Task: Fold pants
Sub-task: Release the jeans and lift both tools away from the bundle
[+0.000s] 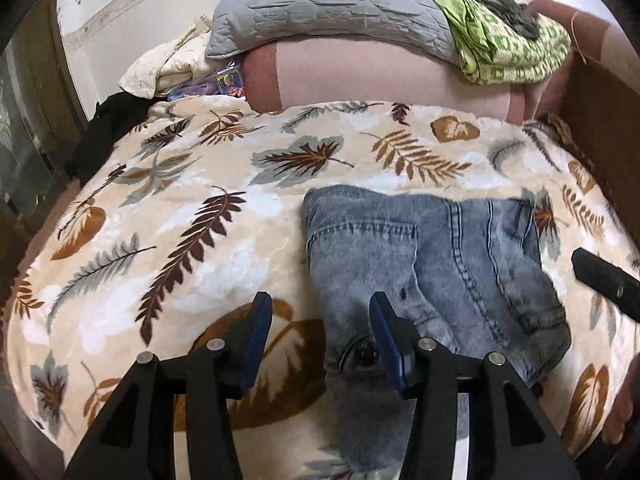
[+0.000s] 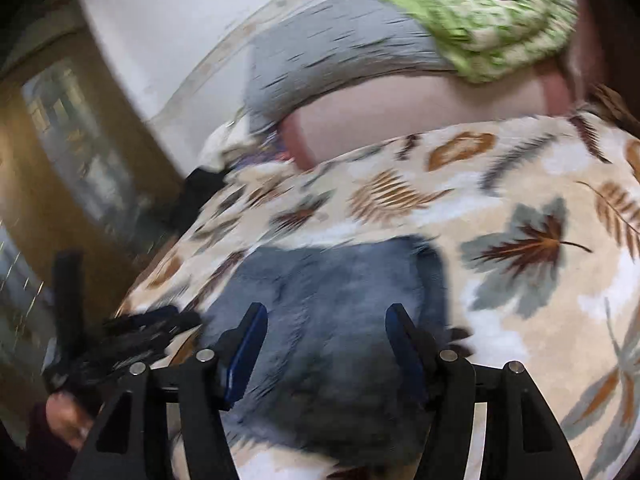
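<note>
Blue denim pants (image 1: 436, 264) lie folded into a compact bundle on a leaf-print blanket (image 1: 180, 216). My left gripper (image 1: 320, 312) is open just above the bundle's near left edge, its right finger over the denim, holding nothing. In the right wrist view, which is motion-blurred, the pants (image 2: 332, 304) lie straight ahead of my right gripper (image 2: 326, 320), which is open and empty over them. The right gripper's tip also shows at the right edge of the left wrist view (image 1: 600, 280), and the left gripper at the left of the right wrist view (image 2: 132, 336).
A grey quilted pillow (image 1: 320, 4) and a green patterned cloth (image 1: 504, 48) rest on a pink cushion (image 1: 360, 76) at the bed's head. Loose cream and black clothes (image 1: 116, 120) lie at the far left. A wooden cabinet (image 2: 72, 152) stands left of the bed.
</note>
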{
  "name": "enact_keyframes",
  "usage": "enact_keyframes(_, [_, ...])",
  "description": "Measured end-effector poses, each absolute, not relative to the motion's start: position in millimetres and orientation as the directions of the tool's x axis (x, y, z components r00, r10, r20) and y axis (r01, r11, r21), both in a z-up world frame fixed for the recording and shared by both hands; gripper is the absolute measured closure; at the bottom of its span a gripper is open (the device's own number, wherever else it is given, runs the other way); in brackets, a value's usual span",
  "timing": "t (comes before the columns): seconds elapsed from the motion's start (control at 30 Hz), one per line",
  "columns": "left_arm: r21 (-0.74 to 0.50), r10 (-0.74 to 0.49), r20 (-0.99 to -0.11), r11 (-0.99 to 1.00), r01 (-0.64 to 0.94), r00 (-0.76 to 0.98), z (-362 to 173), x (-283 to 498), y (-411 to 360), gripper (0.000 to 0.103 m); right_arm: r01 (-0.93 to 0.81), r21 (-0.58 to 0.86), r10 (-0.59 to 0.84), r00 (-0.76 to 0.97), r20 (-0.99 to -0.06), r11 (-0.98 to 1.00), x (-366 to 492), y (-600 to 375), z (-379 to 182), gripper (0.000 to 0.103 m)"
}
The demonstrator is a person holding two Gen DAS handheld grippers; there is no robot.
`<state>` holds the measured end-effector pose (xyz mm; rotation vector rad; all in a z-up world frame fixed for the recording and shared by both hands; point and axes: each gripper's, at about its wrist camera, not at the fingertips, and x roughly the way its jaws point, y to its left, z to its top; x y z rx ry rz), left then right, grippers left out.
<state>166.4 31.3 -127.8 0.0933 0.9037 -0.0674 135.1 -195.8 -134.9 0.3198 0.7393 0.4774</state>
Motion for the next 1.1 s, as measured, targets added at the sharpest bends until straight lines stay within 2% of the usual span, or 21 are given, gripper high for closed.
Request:
enact_keyframes(0.07, [0.050, -0.020, -0.790, 0.994, 0.097, 0.613, -130, 161, 33, 0.051, -0.303, 0.421, 0.512, 0.622, -0.592, 0.855, 130, -186, -141, 0.055])
enact_keyframes(0.2, [0.045, -0.024, -0.803, 0.994, 0.101, 0.595, -139, 152, 33, 0.048, -0.269, 0.382, 0.464, 0.600, -0.652, 0.884, 125, -174, -162, 0.055])
enact_keyframes(0.3, [0.084, 0.010, -0.801, 0.992, 0.096, 0.598, -147, 150, 29, 0.036, -0.246, 0.335, 0.415, 0.576, -0.704, 0.910, 128, -166, -181, 0.055])
enact_keyframes(0.4, [0.121, 0.039, -0.819, 0.987, 0.105, 0.573, -165, 155, 26, 0.034, -0.236, 0.302, 0.384, 0.578, -0.720, 0.923, 129, -163, -192, 0.055])
enact_keyframes(0.5, [0.104, 0.033, -0.821, 0.990, 0.093, 0.570, -164, 153, 30, 0.034, -0.239, 0.288, 0.374, 0.579, -0.725, 0.927, 126, -162, -186, 0.055])
enact_keyframes(0.6, [0.118, 0.046, -0.817, 0.989, 0.088, 0.575, -152, 147, 30, 0.034, -0.248, 0.328, 0.411, 0.602, -0.685, 0.911, 113, -172, -169, 0.055])
enact_keyframes(0.77, [0.121, 0.050, -0.756, 0.991, 0.064, 0.653, -112, 122, 30, 0.034, -0.238, 0.314, 0.388, 0.687, -0.614, 0.919, 84, -188, -134, 0.054])
enact_keyframes(0.83, [0.126, 0.054, -0.730, 0.990, 0.056, 0.682, -97, 112, 30, 0.034, -0.228, 0.300, 0.368, 0.716, -0.593, 0.926, 70, -197, -120, 0.052])
enact_keyframes(0.9, [0.124, 0.054, -0.710, 0.991, 0.050, 0.702, -82, 102, 30, 0.034, -0.215, 0.291, 0.349, 0.747, -0.566, 0.932, 55, -204, -105, 0.045])
enact_keyframes(1.1, [0.123, 0.068, -0.662, 0.992, 0.018, 0.747, -44, 69, 31, 0.034, -0.197, 0.283, 0.319, 0.809, -0.494, 0.939, 16, -216, -67, 0.044])
